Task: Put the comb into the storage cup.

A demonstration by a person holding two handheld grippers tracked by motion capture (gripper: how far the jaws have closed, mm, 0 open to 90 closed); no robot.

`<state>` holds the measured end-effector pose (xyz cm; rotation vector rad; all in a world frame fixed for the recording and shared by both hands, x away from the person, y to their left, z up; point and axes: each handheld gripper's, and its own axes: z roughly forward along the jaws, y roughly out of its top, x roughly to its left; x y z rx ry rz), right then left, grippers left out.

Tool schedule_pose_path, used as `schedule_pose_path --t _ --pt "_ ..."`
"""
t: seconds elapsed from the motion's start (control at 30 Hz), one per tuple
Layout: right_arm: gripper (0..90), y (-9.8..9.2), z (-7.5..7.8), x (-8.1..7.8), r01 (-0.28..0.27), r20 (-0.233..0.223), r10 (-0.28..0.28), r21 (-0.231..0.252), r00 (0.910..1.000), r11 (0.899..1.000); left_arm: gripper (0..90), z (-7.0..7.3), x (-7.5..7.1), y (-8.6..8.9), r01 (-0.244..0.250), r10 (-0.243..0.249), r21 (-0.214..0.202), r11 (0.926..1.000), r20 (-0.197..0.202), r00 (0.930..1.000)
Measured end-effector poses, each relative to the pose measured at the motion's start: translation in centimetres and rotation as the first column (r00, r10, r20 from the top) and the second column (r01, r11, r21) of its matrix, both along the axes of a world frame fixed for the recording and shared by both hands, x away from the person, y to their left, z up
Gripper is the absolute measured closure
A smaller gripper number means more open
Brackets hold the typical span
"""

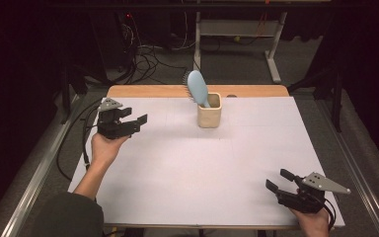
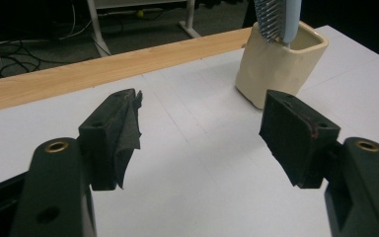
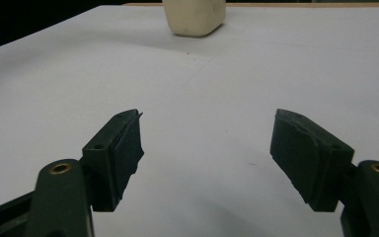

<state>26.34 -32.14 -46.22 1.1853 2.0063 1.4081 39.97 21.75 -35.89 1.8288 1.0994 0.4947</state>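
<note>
Brush (image 1: 197,87): stands head-up in the cup (image 1: 209,114), upper centre, handle down for support.
Left hand-held gripper (image 1: 137,120): you hold it spread, empty, facing the cup.
Right hand-held gripper (image 1: 278,179): spread, empty, lower right on the surface (image 1: 192,168).

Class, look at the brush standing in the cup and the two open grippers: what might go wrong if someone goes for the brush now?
1. The brush leans out of the cup with its wide head on top; a sideways pull might tip the cup.
2. The cup stands near the table's far wooden edge, so a push could slide it off.
3. The left gripper is nearer; the right gripper would have a long reach.
</note>
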Motion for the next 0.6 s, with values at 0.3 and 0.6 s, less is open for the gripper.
schedule_pose_path --t 0.3,0.6 --pt "28.8 0.0 0.0 0.0 0.001 -0.001 -0.001 -0.001 1.0 1.0 31.7 -0.1 -0.5 0.5 -0.007 0.007 -0.003 1.0 0.006 1.0" --pt "28.8 0.0 0.0 0.0 0.001 -0.001 -0.001 0.0 1.0 1.0 31.5 0.0 -1.1 1.0 -0.015 0.014 0.016 0.9998 0.013 0.9998"
